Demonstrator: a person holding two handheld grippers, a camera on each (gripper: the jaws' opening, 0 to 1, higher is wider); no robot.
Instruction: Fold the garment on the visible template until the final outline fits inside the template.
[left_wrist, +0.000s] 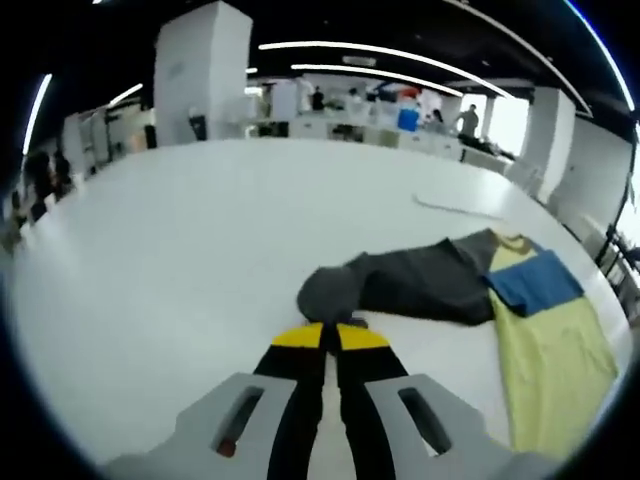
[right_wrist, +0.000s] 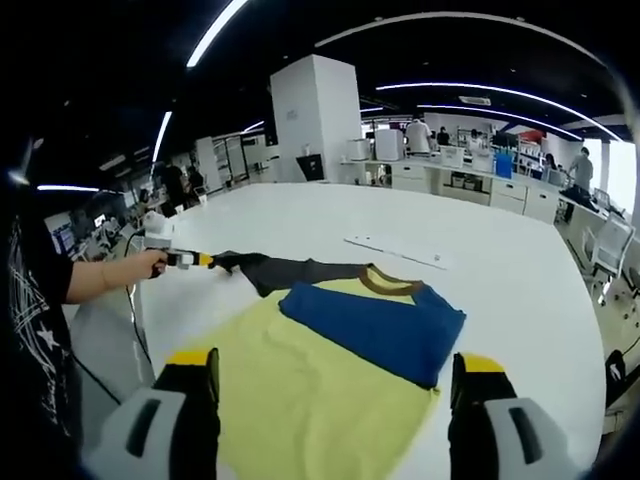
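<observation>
The garment is a yellow shirt (right_wrist: 300, 390) with a brown collar, lying flat on the white table (right_wrist: 500, 270). Its blue sleeve (right_wrist: 375, 330) is folded across the chest. Its grey sleeve (right_wrist: 290, 270) stretches out to the left. My left gripper (left_wrist: 331, 335) is shut on the bunched end of the grey sleeve (left_wrist: 420, 280). From the right gripper view, the left gripper (right_wrist: 205, 260) shows at the sleeve tip, held by a person's hand. My right gripper (right_wrist: 335, 385) hovers over the yellow body with its jaws wide apart and nothing between them.
A thin pale strip (right_wrist: 395, 250) lies on the table beyond the collar and also shows as the strip (left_wrist: 455, 207) past the shirt. The person's forearm (right_wrist: 105, 275) reaches in at the table's left edge. Desks, pillars and people stand far behind.
</observation>
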